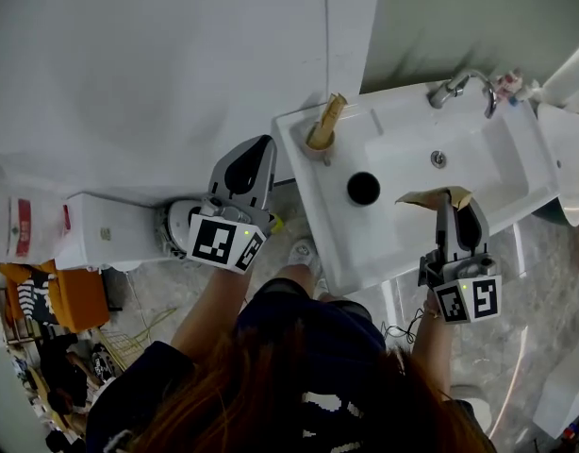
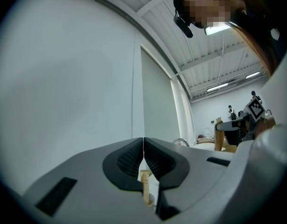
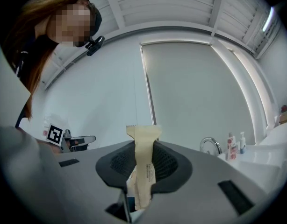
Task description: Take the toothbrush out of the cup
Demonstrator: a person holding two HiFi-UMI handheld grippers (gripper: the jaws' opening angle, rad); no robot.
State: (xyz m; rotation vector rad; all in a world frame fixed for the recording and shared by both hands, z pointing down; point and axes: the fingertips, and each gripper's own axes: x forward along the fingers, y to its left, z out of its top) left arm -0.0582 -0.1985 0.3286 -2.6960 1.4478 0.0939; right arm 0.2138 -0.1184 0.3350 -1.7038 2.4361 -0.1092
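So the biggest thing here is the white sink (image 1: 365, 248), with the faucet (image 1: 452, 88) at the back rim and a black round thing (image 1: 363, 188) sitting on its flat left part.

The left gripper (image 1: 264, 145) is off the sink's left edge and pointing level. Its jaws are pressed fully together with nothing between them; in the left gripper view the pads meet in one thin line. It's near the cup but not touching it.

The right gripper (image 1: 455, 201) is over the front rim of the sink, on the basin side. Its jaws are only a little way apart because they're clamped on a tan paper packet (image 3: 144, 164). The packet stands upright between the pads, and its zigzag-cut top pokes out past the tips. From the head view it shows as a flat tan flap (image 1: 431, 196) at the gripper's tip.

The cup (image 1: 318, 147) is on the sink's back left corner. A bamboo-looking toothbrush (image 1: 325, 121) is in it, leaning. In the left gripper view it shows low down, beyond the closed jaws.
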